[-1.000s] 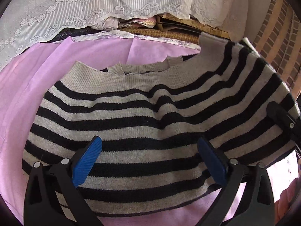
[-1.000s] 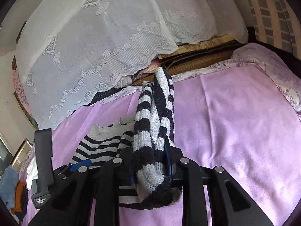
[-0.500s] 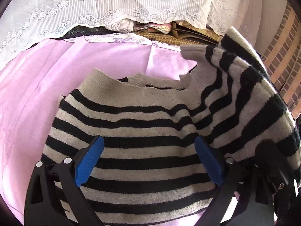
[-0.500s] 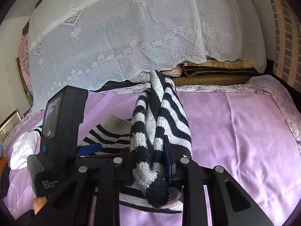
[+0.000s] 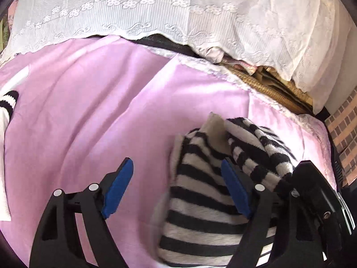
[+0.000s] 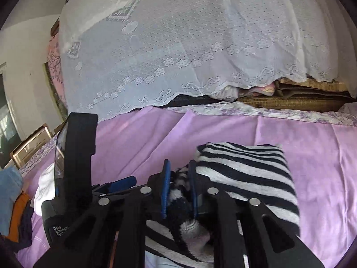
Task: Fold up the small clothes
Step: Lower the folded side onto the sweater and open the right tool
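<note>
A black-and-grey striped sweater (image 5: 200,201) lies bunched on the pink bedsheet (image 5: 89,122). In the right wrist view the sweater (image 6: 245,169) lies doubled over to the right of the fingers. My right gripper (image 6: 179,189) is shut on a fold of the sweater, with knit bulging between the blue pads. My left gripper (image 5: 178,192) is open and empty; its right pad (image 5: 234,192) touches the sweater's side, its left pad (image 5: 118,187) hangs over bare sheet. The left gripper's body also shows in the right wrist view (image 6: 75,167).
A white lace cover (image 6: 178,44) drapes over a pile at the back of the bed. A white garment with a striped cuff (image 5: 6,111) lies at the left. Blue and orange clothes (image 6: 13,201) sit at the far left. A brick wall (image 5: 343,134) stands to the right.
The right gripper carried the sweater's side over and down, so the spread sweater is now doubled into a narrower bundle. The left gripper swung left and now faces mostly bare sheet.
</note>
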The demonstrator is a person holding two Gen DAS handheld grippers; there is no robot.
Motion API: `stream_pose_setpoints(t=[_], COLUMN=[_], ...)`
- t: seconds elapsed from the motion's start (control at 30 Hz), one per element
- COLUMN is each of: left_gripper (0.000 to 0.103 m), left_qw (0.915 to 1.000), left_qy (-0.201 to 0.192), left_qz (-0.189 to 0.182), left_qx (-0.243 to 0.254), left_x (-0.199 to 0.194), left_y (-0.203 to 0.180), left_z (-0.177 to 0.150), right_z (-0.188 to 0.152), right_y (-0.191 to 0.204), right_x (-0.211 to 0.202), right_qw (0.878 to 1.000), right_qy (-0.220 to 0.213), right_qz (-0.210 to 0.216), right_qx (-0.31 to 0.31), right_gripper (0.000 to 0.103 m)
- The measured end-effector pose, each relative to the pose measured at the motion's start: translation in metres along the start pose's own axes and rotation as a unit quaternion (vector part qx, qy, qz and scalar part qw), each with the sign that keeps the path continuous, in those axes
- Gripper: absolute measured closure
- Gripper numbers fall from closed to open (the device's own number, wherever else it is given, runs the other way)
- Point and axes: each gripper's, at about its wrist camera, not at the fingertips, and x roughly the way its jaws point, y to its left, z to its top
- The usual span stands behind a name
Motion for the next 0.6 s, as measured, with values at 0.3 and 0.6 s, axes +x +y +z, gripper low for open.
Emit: stream_pose_setpoints(t=[0.3,0.6], left_gripper=[0.016,0.011], left_qw=[0.9992,0.9897], left_qy=[0.039,0.053], left_qz=[-0.005,-0.122], left_qx=[-0.003,-0.054], left_x=[0.022,0.004], left_y=[0.018,0.020], left_z=[-0.014,-0.011], right_z=[-0.020,-0.078], right_y=[-0.016,0.022], right_x=[-0.010,-0.055], right_qw=[0.997,0.962], right_qy=[0.026,-0.010], right_qz=[0.068,-0.065], right_qx=[0.007,-0.263], right_gripper=[0.096,0.045])
